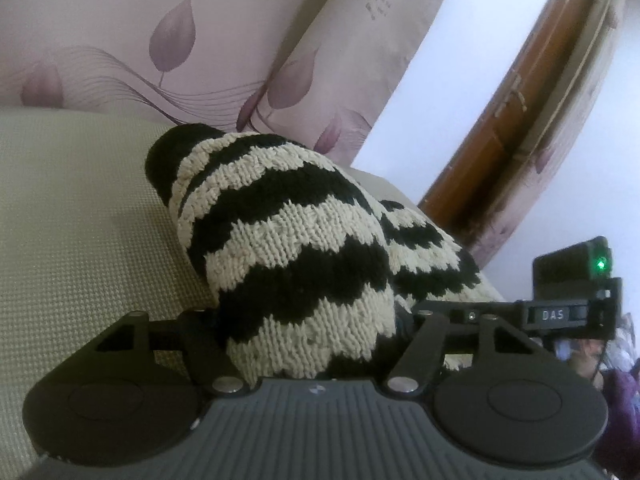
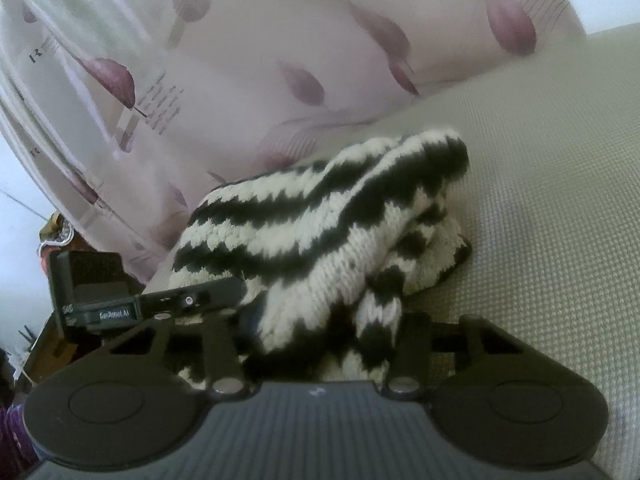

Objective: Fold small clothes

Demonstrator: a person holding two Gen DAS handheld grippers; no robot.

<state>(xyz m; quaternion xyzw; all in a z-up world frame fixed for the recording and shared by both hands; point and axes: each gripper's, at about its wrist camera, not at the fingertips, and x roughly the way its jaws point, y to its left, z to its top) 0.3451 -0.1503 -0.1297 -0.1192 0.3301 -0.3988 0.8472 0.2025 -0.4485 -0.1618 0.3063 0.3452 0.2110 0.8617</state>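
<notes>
A black-and-cream striped knit garment (image 1: 304, 248) lies bunched on a cream woven mat (image 1: 80, 220). It heaps up between the jaws of my left gripper (image 1: 316, 332), which hold the knit; the wool hides the fingertips. In the right wrist view the same garment (image 2: 320, 232) is folded over itself. A thick wad of it is gathered between the jaws of my right gripper (image 2: 328, 344), whose tips are also hidden. Each gripper shows in the other's view: the right one (image 1: 560, 314) at the garment's right edge, the left one (image 2: 188, 300) at its left edge.
Floral pink-and-white pillows (image 1: 120, 40) stand behind the garment, with a floral curtain (image 2: 100, 120) beside them. A brown wooden frame (image 1: 540, 100) runs along the bed's far side. The woven mat (image 2: 540, 200) stretches out on both outer sides. Purple cloth (image 1: 624, 400) sits low at the edge.
</notes>
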